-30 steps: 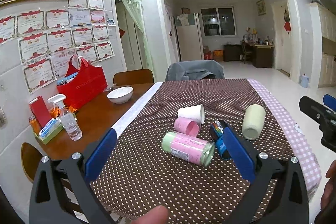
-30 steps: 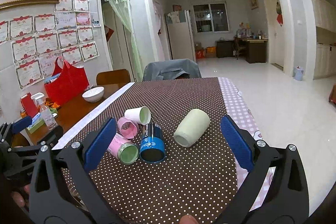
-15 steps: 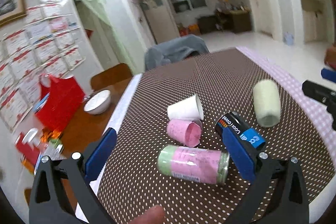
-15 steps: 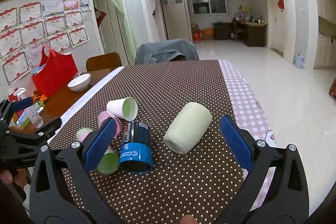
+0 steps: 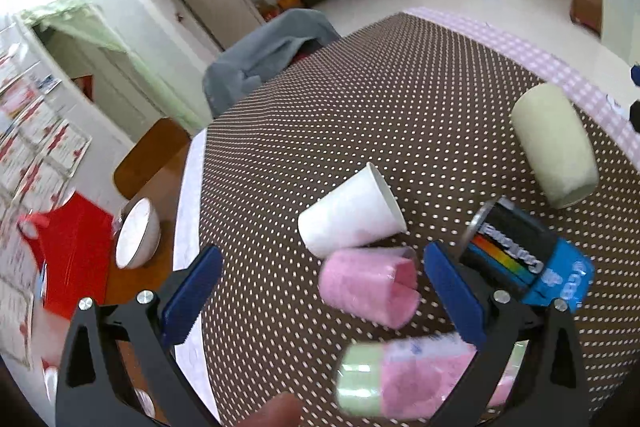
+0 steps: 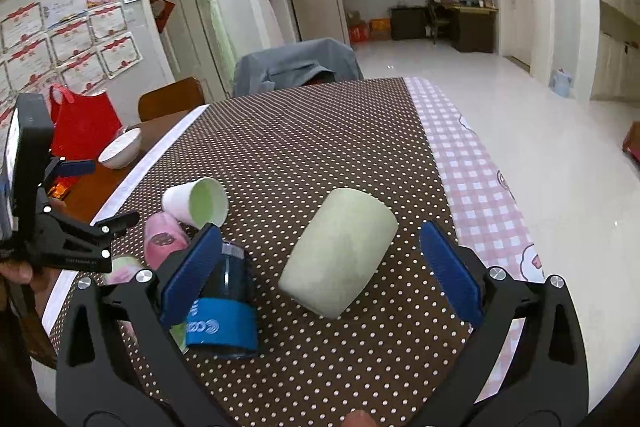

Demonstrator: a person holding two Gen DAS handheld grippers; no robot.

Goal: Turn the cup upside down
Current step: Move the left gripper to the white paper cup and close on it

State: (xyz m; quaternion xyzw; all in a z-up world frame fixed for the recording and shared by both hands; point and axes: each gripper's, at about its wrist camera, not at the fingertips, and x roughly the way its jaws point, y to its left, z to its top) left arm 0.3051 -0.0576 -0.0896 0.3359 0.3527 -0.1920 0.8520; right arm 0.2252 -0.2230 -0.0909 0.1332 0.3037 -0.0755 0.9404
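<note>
Several cups lie on their sides on the brown dotted tablecloth. A white paper cup, a pink cup, a pink-and-green container, a black-and-blue can and a pale green cup show in the left wrist view. My left gripper is open, tilted, with the pink cup between its fingers, not touching. My right gripper is open around the pale green cup, not touching. The can lies by its left finger. The white cup is behind.
A white bowl and a red bag sit on the bare wood at the table's left. A chair draped in grey cloth stands at the far end. The pink checked cloth edge runs along the right side.
My left gripper has moved forward and down toward the pink and white cups and tilted. My right gripper has moved closer over the pale green cup. The cups have not moved.
</note>
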